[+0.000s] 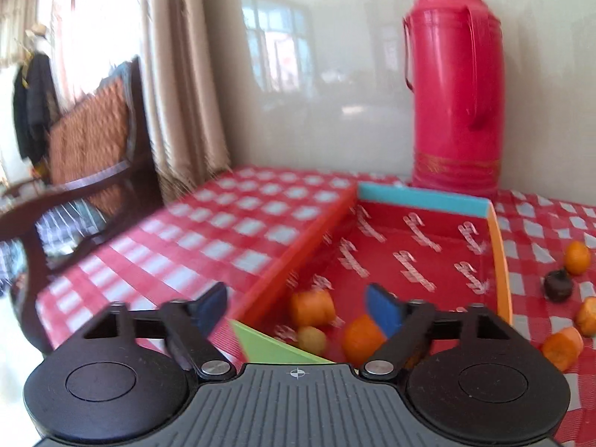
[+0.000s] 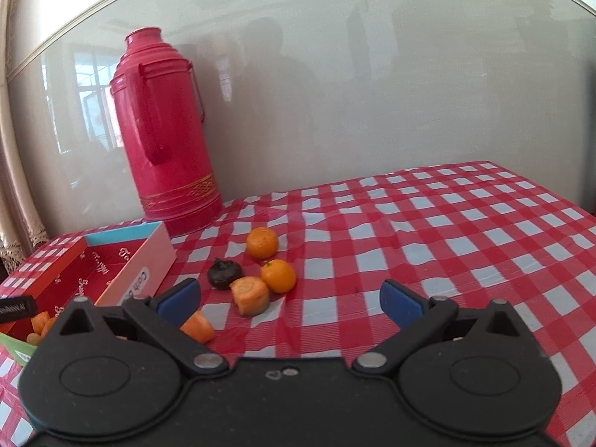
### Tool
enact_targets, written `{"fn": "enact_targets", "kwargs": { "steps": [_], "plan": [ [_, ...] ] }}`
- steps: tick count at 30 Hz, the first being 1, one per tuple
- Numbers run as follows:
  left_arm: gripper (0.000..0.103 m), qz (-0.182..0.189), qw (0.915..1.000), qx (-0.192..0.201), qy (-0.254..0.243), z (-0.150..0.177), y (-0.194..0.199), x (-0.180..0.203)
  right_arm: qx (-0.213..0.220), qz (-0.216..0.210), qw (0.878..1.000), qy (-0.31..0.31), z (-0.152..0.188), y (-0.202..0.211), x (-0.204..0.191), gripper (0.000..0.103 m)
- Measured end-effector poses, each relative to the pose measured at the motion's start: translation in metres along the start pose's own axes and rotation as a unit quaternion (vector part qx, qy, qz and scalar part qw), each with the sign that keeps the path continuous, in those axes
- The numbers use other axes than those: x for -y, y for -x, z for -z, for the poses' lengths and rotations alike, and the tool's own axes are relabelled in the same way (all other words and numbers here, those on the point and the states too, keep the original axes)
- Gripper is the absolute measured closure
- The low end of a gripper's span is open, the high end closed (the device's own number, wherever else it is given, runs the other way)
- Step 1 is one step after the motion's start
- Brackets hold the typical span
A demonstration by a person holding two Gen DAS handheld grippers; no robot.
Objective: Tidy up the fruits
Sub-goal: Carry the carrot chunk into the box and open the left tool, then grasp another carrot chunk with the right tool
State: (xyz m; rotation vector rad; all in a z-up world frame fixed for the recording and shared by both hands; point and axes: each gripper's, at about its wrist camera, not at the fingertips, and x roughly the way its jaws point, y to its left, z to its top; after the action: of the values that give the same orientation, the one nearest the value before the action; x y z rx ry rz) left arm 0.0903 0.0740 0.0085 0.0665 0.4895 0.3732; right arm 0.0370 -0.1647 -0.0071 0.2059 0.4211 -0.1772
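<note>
A shallow red box (image 1: 421,257) with coloured rims lies on the checked table; it also shows in the right wrist view (image 2: 126,268). Inside its near corner are an orange chunk (image 1: 312,307), a small yellow-green fruit (image 1: 312,339) and an orange (image 1: 359,337). My left gripper (image 1: 298,309) is open and empty above that corner. On the cloth right of the box lie two oranges (image 2: 262,243) (image 2: 278,275), a dark fruit (image 2: 223,273) and two orange chunks (image 2: 251,294) (image 2: 198,327). My right gripper (image 2: 290,300) is open and empty, just before them.
A tall red thermos (image 2: 167,130) stands behind the box against the glossy wall; it also shows in the left wrist view (image 1: 456,85). A wooden chair (image 1: 85,171) stands off the table's left edge. The red-checked cloth (image 2: 447,231) stretches to the right.
</note>
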Motion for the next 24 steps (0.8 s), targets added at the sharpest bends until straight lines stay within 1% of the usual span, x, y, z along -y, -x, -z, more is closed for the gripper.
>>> {"fn": "enact_targets", "kwargs": {
  "steps": [2, 4, 6, 9, 11, 12, 14, 15, 16, 17, 18, 21, 22, 23, 24],
  "plan": [
    [0.016, 0.01, 0.9998, 0.011, 0.012, -0.007, 0.01, -0.014, -0.011, -0.009, 1.0, 0.008, 0.001, -0.006, -0.007, 0.006],
    [0.016, 0.011, 0.9996, 0.018, 0.021, -0.015, 0.016, -0.031, -0.025, -0.023, 0.999, 0.013, 0.003, -0.011, -0.014, 0.006],
    [0.015, 0.001, 0.9993, 0.022, 0.029, -0.02, 0.019, -0.05, -0.039, -0.039, 0.998, 0.019, 0.004, -0.018, -0.022, 0.006],
    [0.014, -0.02, 0.9988, 0.025, 0.037, -0.016, 0.019, -0.079, -0.054, -0.056, 0.996, 0.031, 0.006, -0.025, -0.034, 0.006],
    [0.013, -0.036, 0.9981, 0.016, 0.046, -0.011, 0.015, -0.096, -0.064, -0.063, 0.995, 0.037, 0.008, -0.03, -0.04, 0.007],
    [0.013, -0.039, 0.9976, 0.007, 0.056, -0.009, 0.012, -0.103, -0.07, -0.065, 0.995, 0.041, 0.009, -0.034, -0.043, 0.008],
    [0.013, -0.042, 0.9958, -0.009, 0.081, -0.006, 0.006, -0.116, -0.084, -0.071, 0.993, 0.043, 0.011, -0.041, -0.046, 0.013],
    [0.013, -0.049, 0.9947, -0.012, 0.09, -0.004, 0.004, -0.121, -0.092, -0.074, 0.992, 0.043, 0.012, -0.045, -0.047, 0.018],
    [0.013, -0.057, 0.9937, -0.014, 0.095, -0.003, 0.003, -0.126, -0.098, -0.076, 0.991, 0.042, 0.012, -0.048, -0.049, 0.027],
    [0.013, -0.063, 0.993, -0.015, 0.099, -0.001, 0.001, -0.13, -0.104, -0.077, 0.991, 0.041, 0.012, -0.052, -0.05, 0.03],
    [0.013, -0.066, 0.9922, -0.016, 0.104, 0.001, 0.0, -0.134, -0.109, -0.078, 0.99, 0.042, 0.013, -0.054, -0.051, 0.033],
    [0.012, -0.078, 0.9903, -0.014, 0.114, 0.005, -0.001, -0.143, -0.107, -0.072, 0.991, 0.048, 0.01, -0.059, -0.056, 0.033],
    [0.012, -0.083, 0.9898, -0.013, 0.115, 0.006, -0.001, -0.146, -0.106, -0.069, 0.991, 0.052, 0.01, -0.06, -0.058, 0.035],
    [0.012, -0.086, 0.9895, -0.013, 0.116, 0.007, -0.002, -0.148, -0.106, -0.069, 0.99, 0.054, 0.009, -0.061, -0.059, 0.037],
    [0.012, -0.089, 0.9892, -0.013, 0.115, 0.008, -0.001, -0.15, -0.108, -0.068, 0.99, 0.056, 0.009, -0.063, -0.06, 0.047]
  ]
}}
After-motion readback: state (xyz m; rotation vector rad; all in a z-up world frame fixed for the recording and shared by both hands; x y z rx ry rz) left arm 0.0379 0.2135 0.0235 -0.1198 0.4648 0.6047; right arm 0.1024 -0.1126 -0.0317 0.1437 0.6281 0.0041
